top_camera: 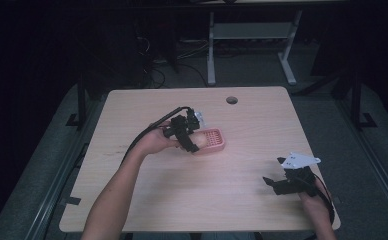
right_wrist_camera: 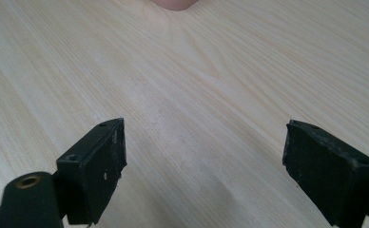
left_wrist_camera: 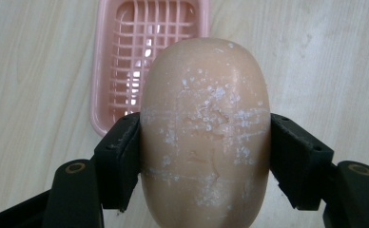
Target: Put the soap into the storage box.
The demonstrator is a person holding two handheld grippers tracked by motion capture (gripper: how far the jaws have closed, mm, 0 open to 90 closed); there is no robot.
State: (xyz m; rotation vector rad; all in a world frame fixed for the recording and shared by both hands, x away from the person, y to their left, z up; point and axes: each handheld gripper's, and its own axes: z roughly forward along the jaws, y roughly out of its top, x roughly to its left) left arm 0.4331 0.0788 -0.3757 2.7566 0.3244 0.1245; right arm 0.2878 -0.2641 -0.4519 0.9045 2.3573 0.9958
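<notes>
Already Gripped: Soap Bar Held at the Near Edge of the Pink Dish

A peach-coloured soap bar point(left_wrist_camera: 205, 133), speckled with white residue, is clamped across its width by the left gripper point(left_wrist_camera: 205, 156). Both black jaws are pressed flat against the bar's long sides, roughly at mid-length, so the rounded front end is left free and projecting forward. A grip across the narrow dimension is judged sensible, since the smooth, curved bar could slip out if it were pinched at the ends.

Beyond the bar, a pink soap dish point(left_wrist_camera: 107, 95) with a slotted grid floor is seen on the worktop point(left_wrist_camera: 40, 71). The dish lies ahead of the gripper and slightly to its left in the left gripper view, with the bar's front end overlapping the near part of the dish. In the high view the left gripper point(top_camera: 191, 142) is held just beside the soap dish point(top_camera: 216, 140), near the middle of the worktop. Whether the bar is resting on the surface or being carried clear of it cannot be told.

The right gripper point(right_wrist_camera: 204, 161) is released, its jaws spread wide with nothing between them. It is kept low over bare wood, well apart from the dish, at the worktop's near right corner point(top_camera: 287, 182), apparently held out of the way.
</notes>
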